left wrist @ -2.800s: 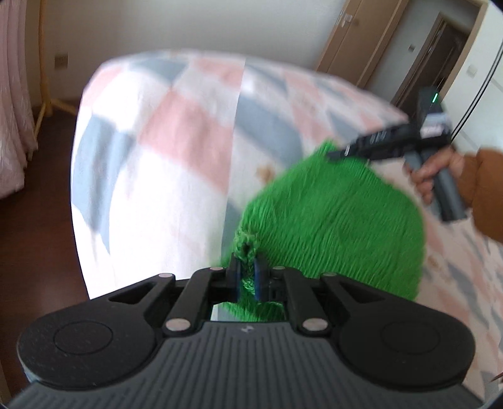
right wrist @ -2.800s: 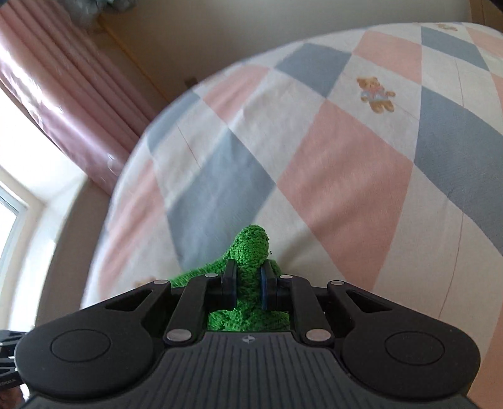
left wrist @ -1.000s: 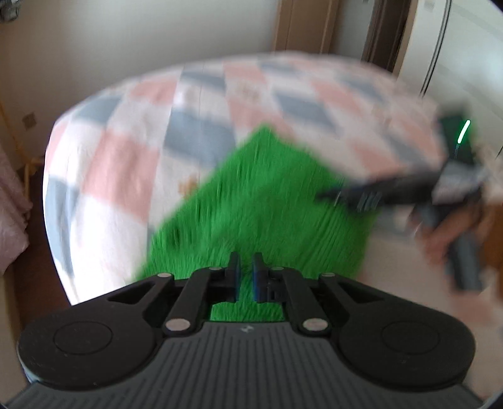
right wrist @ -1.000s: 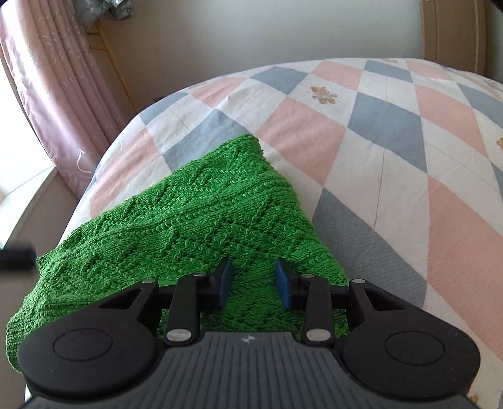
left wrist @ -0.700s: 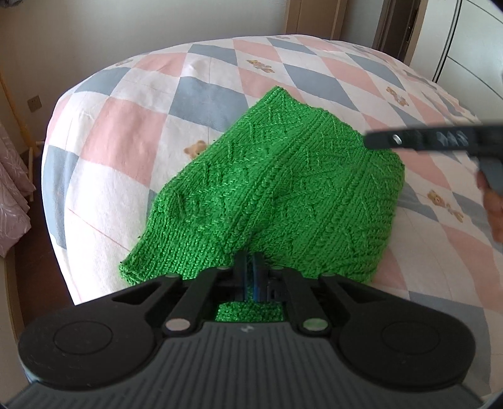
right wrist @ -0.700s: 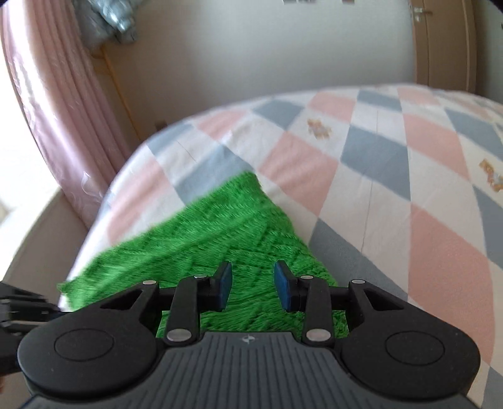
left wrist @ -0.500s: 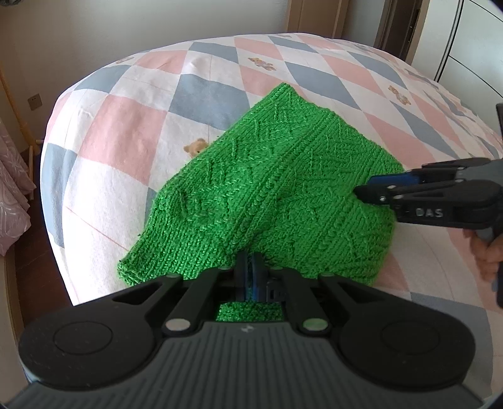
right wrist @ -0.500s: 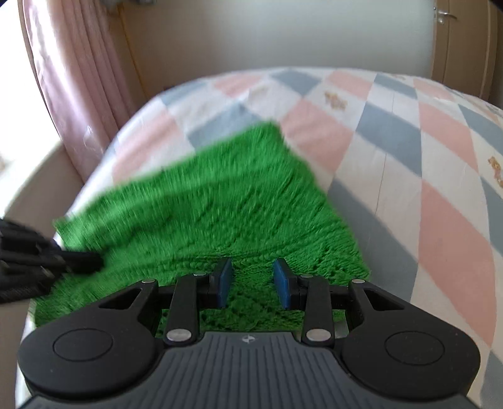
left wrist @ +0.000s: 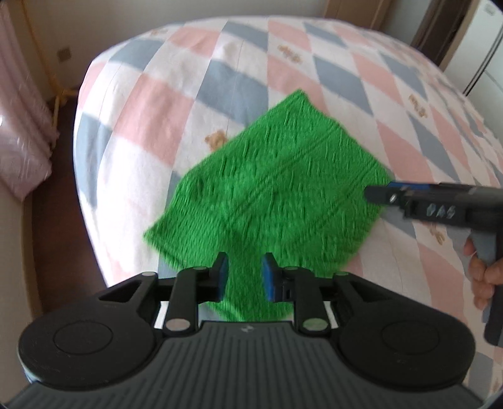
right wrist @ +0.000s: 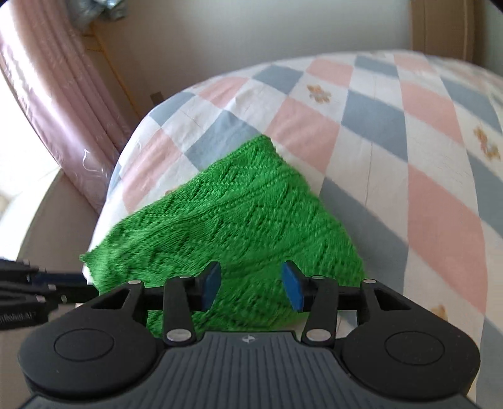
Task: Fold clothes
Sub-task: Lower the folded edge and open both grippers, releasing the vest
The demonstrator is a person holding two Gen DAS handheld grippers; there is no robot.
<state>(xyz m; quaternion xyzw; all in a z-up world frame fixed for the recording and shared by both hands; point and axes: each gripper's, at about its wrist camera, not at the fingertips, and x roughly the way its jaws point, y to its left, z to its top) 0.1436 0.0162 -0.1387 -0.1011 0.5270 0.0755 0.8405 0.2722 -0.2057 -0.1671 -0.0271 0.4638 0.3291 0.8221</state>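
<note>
**Green sweater lying folded on the bed, both grippers open above it**

The green knitted sweater [left wrist: 270,201] is seen lying on the bed [left wrist: 151,126], folded into a compact, roughly four-sided shape. It rests near one corner of the mattress, on a quilt patterned with pink, grey-blue and white diamonds and small bear prints. One pointed corner of the sweater is directed toward the far part of the bed; the nearest edge passes out of sight under the gripper in each wrist view.

The left gripper [left wrist: 243,277] is held over the near edge of the sweater. Its blue-padded jaws are parted, with only green knit visible in the gap behind them; nothing is gripped. Whether the pads touch the fabric cannot be told. The left view is blurred.

The right gripper [right wrist: 251,284] is likewise held over the sweater's near edge, jaws set wide apart and holding nothing. In the left view the same gripper [left wrist: 380,193] is seen from the side, its tip just at the sweater's right-hand corner, with the person's hand [left wrist: 481,277] wrapped around the handle. In the right view the left gripper's tip [right wrist: 63,280] is noted at the sweater's left-hand corner.

A pink curtain [right wrist: 59,132] is noted beside the bed, against a pale wall [right wrist: 251,34], and a wooden door [right wrist: 440,28] beyond the far side.
</note>
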